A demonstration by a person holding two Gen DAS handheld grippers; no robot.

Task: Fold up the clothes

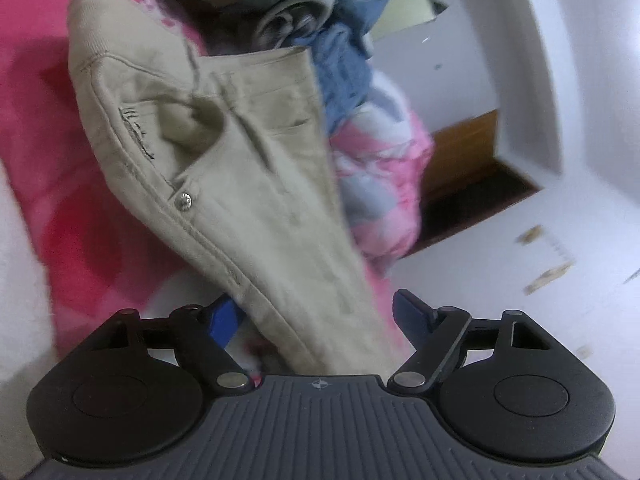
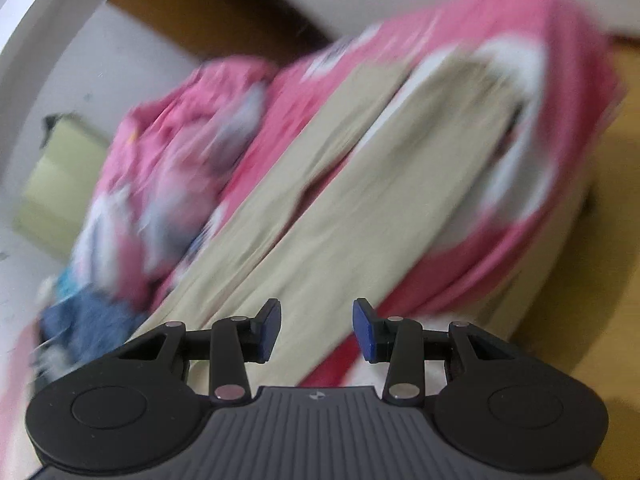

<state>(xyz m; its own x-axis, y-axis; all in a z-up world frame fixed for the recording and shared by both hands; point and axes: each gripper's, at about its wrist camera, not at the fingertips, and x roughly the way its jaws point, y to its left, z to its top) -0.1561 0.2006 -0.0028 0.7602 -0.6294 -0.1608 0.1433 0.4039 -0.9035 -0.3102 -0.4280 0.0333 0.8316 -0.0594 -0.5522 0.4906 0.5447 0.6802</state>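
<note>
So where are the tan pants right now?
The tan pants lie on the pink blanket, running between the left gripper fingers in the left wrist view, beside the blue shirt.

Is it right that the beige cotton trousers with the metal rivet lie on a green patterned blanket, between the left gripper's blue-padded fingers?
Not quite. The blanket is pink, not green, as the left wrist view shows. The rest stands: the beige cotton trousers with the metal rivet run back between the blue-padded fingers of the left gripper, whose jaws stand apart around the cloth.
</note>
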